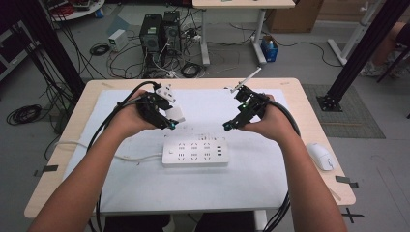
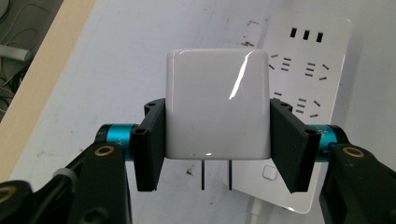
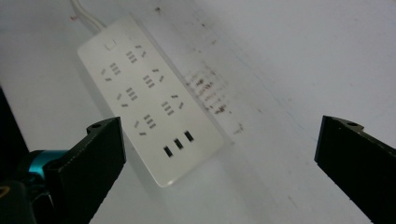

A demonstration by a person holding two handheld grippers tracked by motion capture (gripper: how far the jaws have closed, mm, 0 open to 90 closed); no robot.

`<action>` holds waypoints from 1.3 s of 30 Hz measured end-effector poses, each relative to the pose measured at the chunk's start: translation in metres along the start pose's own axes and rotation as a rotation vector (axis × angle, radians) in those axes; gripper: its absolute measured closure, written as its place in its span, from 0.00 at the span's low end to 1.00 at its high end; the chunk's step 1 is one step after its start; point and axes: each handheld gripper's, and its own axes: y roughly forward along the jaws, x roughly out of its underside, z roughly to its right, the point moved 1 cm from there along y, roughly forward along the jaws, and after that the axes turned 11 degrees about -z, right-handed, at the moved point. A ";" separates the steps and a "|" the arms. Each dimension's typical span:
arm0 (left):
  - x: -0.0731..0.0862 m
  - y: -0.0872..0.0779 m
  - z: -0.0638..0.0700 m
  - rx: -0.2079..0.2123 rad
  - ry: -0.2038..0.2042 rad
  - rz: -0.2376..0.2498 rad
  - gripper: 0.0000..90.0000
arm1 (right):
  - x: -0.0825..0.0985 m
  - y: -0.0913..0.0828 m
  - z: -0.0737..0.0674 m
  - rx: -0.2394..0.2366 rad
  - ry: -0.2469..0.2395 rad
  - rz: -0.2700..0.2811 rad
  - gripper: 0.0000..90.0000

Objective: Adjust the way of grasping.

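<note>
High view showed a light wooden table [image 1: 314,121] covered by a white mat [image 1: 251,179], with a person's two forearms reaching in from the bottom edge. On the grey floor beyond the table stood computer towers [image 1: 159,31] among loose cables. A white power strip [image 1: 195,152] lay flat near the middle of the mat, its white cord [image 1: 138,157] running off toward the table's left side. A white computer mouse [image 1: 321,156] sat on the bare wood at the right edge.

The left hand [image 1: 126,118] held the left gripper [image 1: 170,117] above the mat, just behind the strip's left end. Its jaws were clamped on a white plug-in charger [image 2: 217,103]. From the left gripper view, the glossy square charger body sat squeezed between the two black jaws, and two thin metal prongs [image 2: 216,174] stuck out from its lower face, toward the camera. The power strip lay on the mat behind it, to the right.

The right hand [image 1: 270,121] held the right gripper [image 1: 231,124] above the mat, behind the strip's right end. In the right gripper view its jaws stood spread wide with nothing between them, and the strip lay below on the marked mat, three small USB ports [image 3: 178,143] at its near end.
</note>
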 end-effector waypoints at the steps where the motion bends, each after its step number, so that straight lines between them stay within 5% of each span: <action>1: -0.001 0.001 0.001 0.001 0.012 0.001 0.47 | -0.001 0.001 0.000 -0.016 0.008 0.013 0.01; 15: -0.005 0.023 0.014 -0.011 0.111 0.066 0.47 | -0.015 0.036 0.001 -0.254 0.142 0.144 0.04; 27: -0.007 0.030 0.024 -0.036 0.187 0.129 0.47 | -0.027 0.057 -0.001 -0.366 0.199 0.187 0.04; 39: -0.014 0.034 0.032 -0.079 0.212 0.161 0.47 | -0.031 0.071 -0.003 -0.441 0.246 0.221 0.04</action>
